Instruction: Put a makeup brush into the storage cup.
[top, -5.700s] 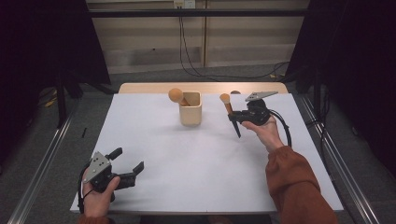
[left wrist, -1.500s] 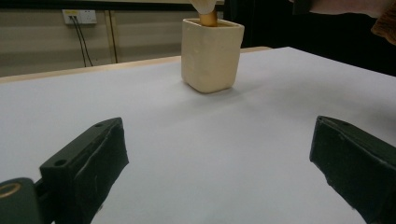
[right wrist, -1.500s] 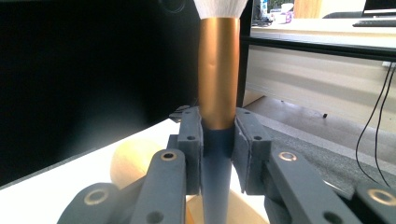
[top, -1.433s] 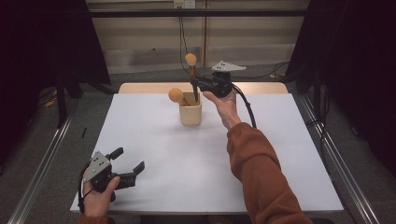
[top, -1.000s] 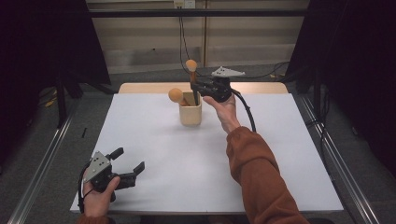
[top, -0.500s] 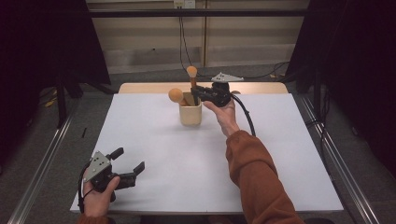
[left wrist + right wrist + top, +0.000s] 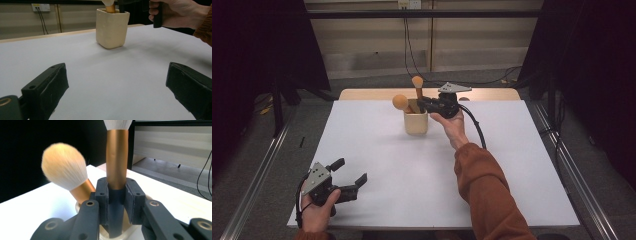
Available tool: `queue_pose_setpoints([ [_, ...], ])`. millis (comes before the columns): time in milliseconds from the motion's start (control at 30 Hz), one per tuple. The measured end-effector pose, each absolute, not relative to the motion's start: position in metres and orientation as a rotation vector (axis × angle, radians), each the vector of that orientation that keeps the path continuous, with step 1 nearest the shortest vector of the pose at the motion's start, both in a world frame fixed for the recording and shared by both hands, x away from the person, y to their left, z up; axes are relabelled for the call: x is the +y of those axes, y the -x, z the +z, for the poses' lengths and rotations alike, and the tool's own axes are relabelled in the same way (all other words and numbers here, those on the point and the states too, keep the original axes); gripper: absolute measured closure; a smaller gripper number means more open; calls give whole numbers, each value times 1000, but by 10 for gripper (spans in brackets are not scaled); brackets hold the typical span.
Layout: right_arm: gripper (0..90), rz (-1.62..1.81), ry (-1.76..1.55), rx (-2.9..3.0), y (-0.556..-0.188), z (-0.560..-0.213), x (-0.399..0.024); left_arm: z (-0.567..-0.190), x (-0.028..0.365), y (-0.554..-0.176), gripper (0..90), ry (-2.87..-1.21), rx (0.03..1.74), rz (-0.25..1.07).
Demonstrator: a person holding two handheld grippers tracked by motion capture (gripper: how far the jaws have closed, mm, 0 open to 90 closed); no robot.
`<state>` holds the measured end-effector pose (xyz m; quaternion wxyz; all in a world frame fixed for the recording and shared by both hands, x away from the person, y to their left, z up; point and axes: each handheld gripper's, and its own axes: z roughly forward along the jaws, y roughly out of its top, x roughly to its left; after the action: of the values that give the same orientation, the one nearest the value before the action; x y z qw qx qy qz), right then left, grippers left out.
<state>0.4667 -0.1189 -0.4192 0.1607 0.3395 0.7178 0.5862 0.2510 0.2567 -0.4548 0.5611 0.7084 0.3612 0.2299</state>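
White sheet covers the table [image 7: 512, 165]; a strip of bare wood shows along its far edge. No brand, label or writing can be read on anything. Cream cup [image 7: 416, 123] stands at far centre of the table, upright, and holds two brushes with copper-coloured handles. First brush [image 7: 401, 103] leans to the left out of the cup, its round tan head clear of the rim. Second brush [image 7: 417, 86] stands upright, head up, its black lower end down inside the cup. Right gripper [image 7: 426, 103] reaches in from the right of the cup at rim height; in the right gripper view its jaws are pressed on the upright brush [image 7: 116, 157] where copper meets black, and the leaning brush [image 7: 65, 170] sits just to the left of them, close but apart. Right hand [image 7: 453, 125] holds the gripper body, sleeve rust-coloured, black cable looping down past the wrist. Left gripper [image 7: 349, 172] rests at the near left corner of the table, well apart from the cup, jaws spread wide with nothing between them; left hand [image 7: 318, 212] grips it from below. From the left gripper view the cup [image 7: 111, 27] is far ahead with bare sheet between. Around the table: grey floor, metal rails at both sides, cables hanging down the far wall from an outlet [image 7: 408, 4].
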Motion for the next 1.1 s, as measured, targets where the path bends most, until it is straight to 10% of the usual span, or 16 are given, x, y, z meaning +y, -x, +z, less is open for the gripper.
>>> queue_pose_setpoints([
  [567,654,1654,-971,2080,-466,-423,-120,-456,256,-253,37,-1673,860,539],
  [1100,210,1639,-977,2049,-453,-420,-138,-457,257,-255,32,-1655,893,540],
])
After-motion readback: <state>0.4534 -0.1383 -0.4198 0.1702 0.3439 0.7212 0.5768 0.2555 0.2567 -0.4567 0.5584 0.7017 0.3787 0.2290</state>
